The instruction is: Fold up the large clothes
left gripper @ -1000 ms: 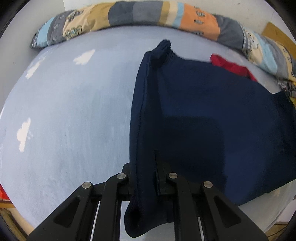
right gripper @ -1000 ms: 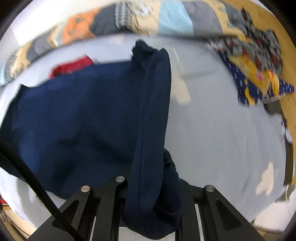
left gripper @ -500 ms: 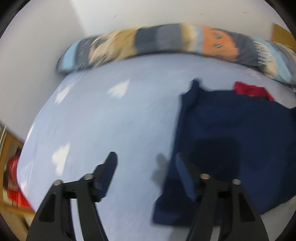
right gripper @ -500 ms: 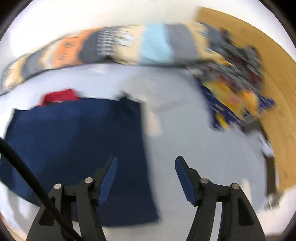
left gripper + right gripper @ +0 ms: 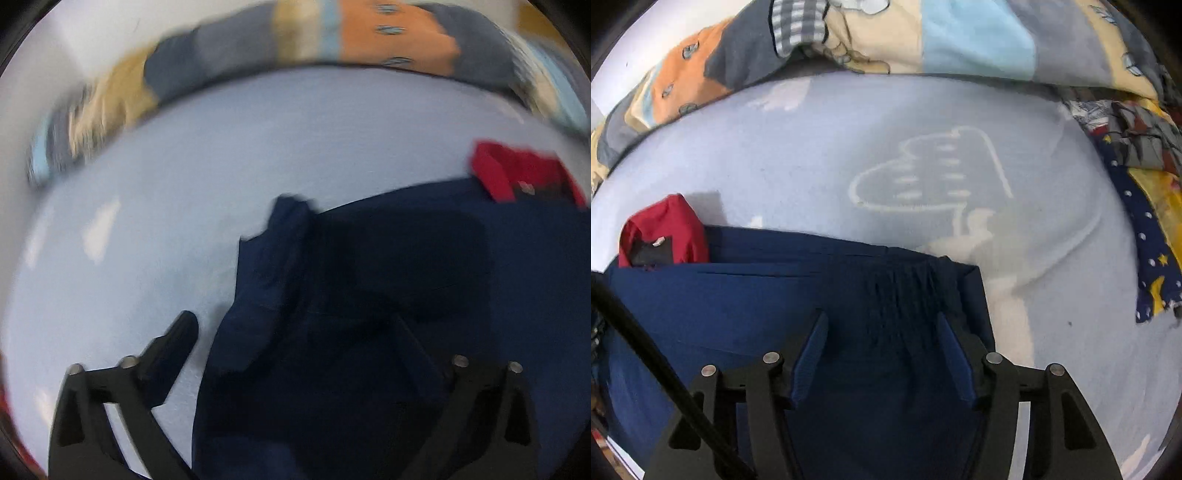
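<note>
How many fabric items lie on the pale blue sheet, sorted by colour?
Navy garment: 1
Red garment: 1
Patchwork quilt: 1
Starred blue-and-yellow cloth: 1
Total: 4

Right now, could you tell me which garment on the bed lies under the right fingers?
The navy garment; the red one lies beyond it, at its far left corner.

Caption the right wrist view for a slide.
Right gripper, jaws closing but not gripping, above the navy garment on the pale blue bed sheet.
</note>
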